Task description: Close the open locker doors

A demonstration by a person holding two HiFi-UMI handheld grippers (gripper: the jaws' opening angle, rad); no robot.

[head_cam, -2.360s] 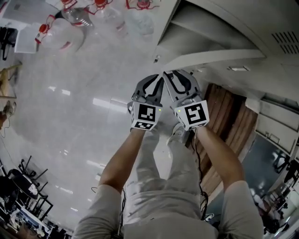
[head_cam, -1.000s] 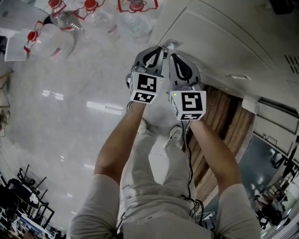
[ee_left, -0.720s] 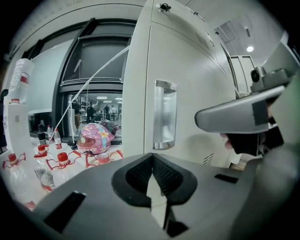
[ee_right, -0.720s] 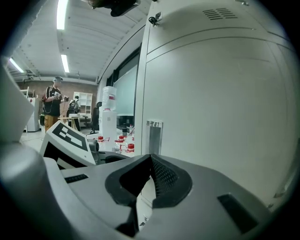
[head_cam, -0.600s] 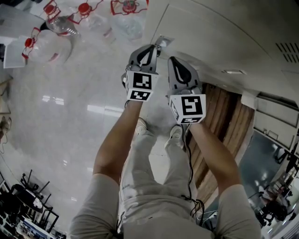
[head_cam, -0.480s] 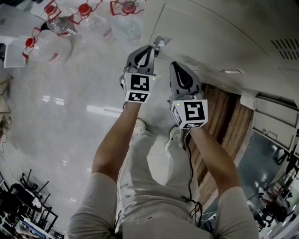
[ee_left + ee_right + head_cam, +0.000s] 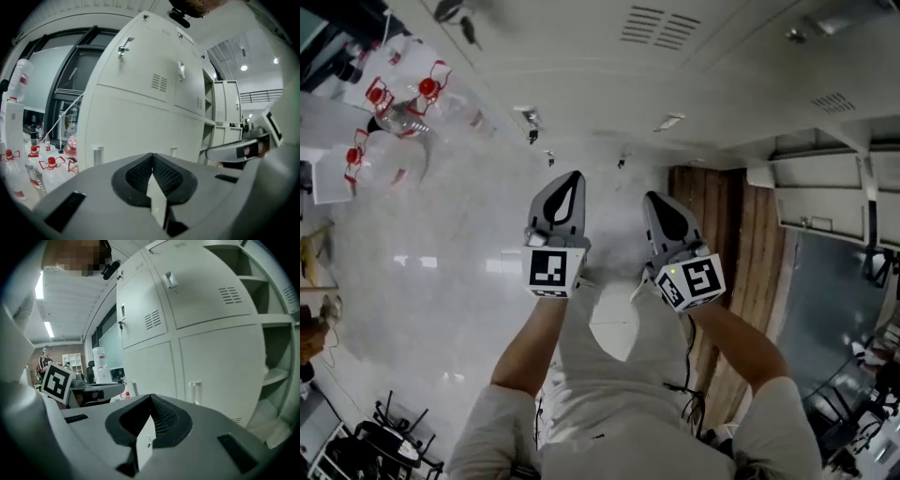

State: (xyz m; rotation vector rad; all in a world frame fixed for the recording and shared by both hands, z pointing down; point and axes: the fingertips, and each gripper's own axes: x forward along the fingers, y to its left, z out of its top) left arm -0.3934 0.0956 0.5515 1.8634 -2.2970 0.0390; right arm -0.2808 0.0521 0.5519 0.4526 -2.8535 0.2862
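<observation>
Off the locker door [image 7: 133,122] now, left claw [image 7: 570,176] and right claw [image 7: 652,197] have withdrawn, clenched empty.

Glossy pale floor [image 7: 441,272], brown wooden boards [image 7: 748,244], clear red-capped bottles [image 7: 394,131], ceiling strip lights [image 7: 48,328].

left gripper [image 7: 152,158]: plain grey shell; pads [image 7: 138,174] black with a fine ribbed mesh
right gripper [image 7: 150,398]: the same grey shell, with black gridded pads
marker cubes [image 7: 551,270]: white faces with black square patterns, behind the fingers of each gripper
locker doors [image 7: 140,108]: plain off-white with slotted vents, ahead of both grippers' fingers
handles [image 7: 123,47]: silvery metal, high above the fingers
floor [image 7: 441,244]: pale grey, marbled and glossy, left of the left fingers
water bottles [image 7: 389,155]: clear with red caps and red handles, well left of the left fingers
wood panel [image 7: 727,225]: brown with lengthwise stripes, right of the right fingers
trousers [image 7: 619,375]: light beige-grey, behind the fingers
</observation>
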